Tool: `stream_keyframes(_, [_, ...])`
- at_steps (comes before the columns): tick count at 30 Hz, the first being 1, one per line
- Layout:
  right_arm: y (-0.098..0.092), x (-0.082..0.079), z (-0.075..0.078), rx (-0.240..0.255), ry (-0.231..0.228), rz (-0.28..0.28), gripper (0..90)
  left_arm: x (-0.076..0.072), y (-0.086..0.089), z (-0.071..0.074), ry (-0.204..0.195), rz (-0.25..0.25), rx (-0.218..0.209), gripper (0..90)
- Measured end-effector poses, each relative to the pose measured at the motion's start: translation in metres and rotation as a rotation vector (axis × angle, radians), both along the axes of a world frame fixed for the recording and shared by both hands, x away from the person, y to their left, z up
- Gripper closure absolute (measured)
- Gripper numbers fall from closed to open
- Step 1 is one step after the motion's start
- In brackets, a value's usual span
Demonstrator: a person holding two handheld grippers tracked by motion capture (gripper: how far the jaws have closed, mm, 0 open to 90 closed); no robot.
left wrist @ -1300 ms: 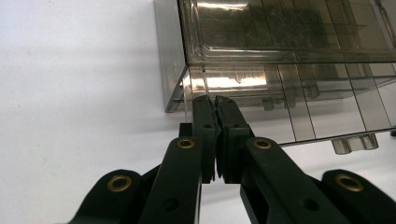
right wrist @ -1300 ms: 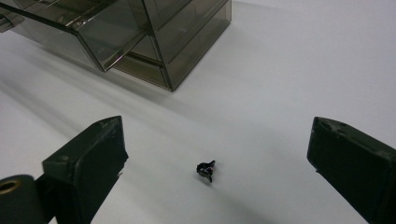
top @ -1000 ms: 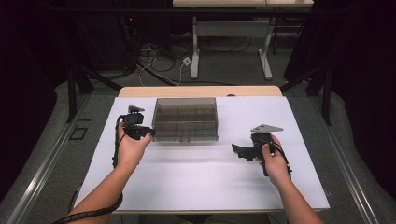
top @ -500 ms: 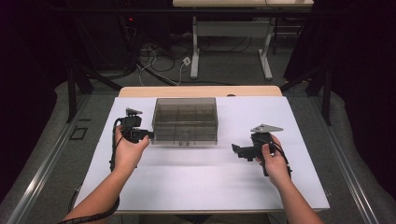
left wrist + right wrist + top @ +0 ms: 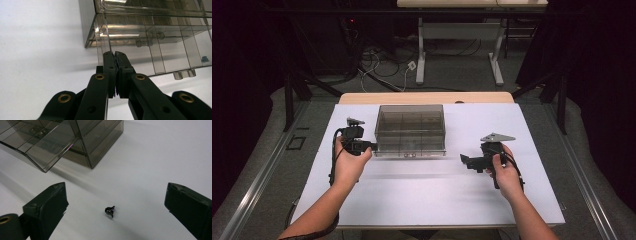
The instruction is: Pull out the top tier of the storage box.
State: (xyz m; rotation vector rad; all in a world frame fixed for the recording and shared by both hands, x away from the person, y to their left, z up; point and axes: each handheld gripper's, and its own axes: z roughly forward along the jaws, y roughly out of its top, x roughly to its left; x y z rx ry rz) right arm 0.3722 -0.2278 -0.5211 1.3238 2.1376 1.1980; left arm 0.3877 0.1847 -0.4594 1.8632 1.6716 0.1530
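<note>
A smoky clear compartment box [image 5: 410, 130] stands at the back middle of the white table. My left gripper [image 5: 371, 146] is at its front left corner. In the left gripper view its jaws [image 5: 114, 53] are shut on the thin clear edge of the box's lid [image 5: 107, 32]. The lid [image 5: 42, 147] hangs tilted, a little off the box [image 5: 100, 140]. To the right of the box, my right gripper [image 5: 466, 161] points left with its jaws open [image 5: 117, 195]. A tiny black part [image 5: 109, 211] lies on the table between them, untouched.
White sheet [image 5: 422, 200] covers the table, with a wooden strip [image 5: 422, 97] at the back edge. Small pieces [image 5: 140, 43] and a blue bit [image 5: 205, 59] lie in the box's compartments. A desk frame [image 5: 457, 50] and cables stand on the floor behind.
My left gripper has shifted slightly at the box's front left corner, and the lid's front edge looks a little lifted. The right hand has stayed still.
</note>
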Motion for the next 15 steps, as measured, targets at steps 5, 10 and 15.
stream_keyframes(5, [-0.0001, -0.0001, 0.0002, -0.004, 0.003, 0.0, 4.0, -0.0012, 0.0002, 0.0001, 0.001, 0.003, -0.003, 88.5])
stream_keyframes(10, [-0.0002, 0.0, 0.0, -0.005, -0.001, 0.001, 4.0, -0.002, 0.001, 0.0002, 0.001, -0.004, -0.003, 88.6])
stream_keyframes(15, [-0.0001, 0.0, -0.0001, -0.004, 0.001, 0.0, 4.0, -0.0027, 0.0014, 0.0001, 0.002, -0.001, -0.009, 88.7])
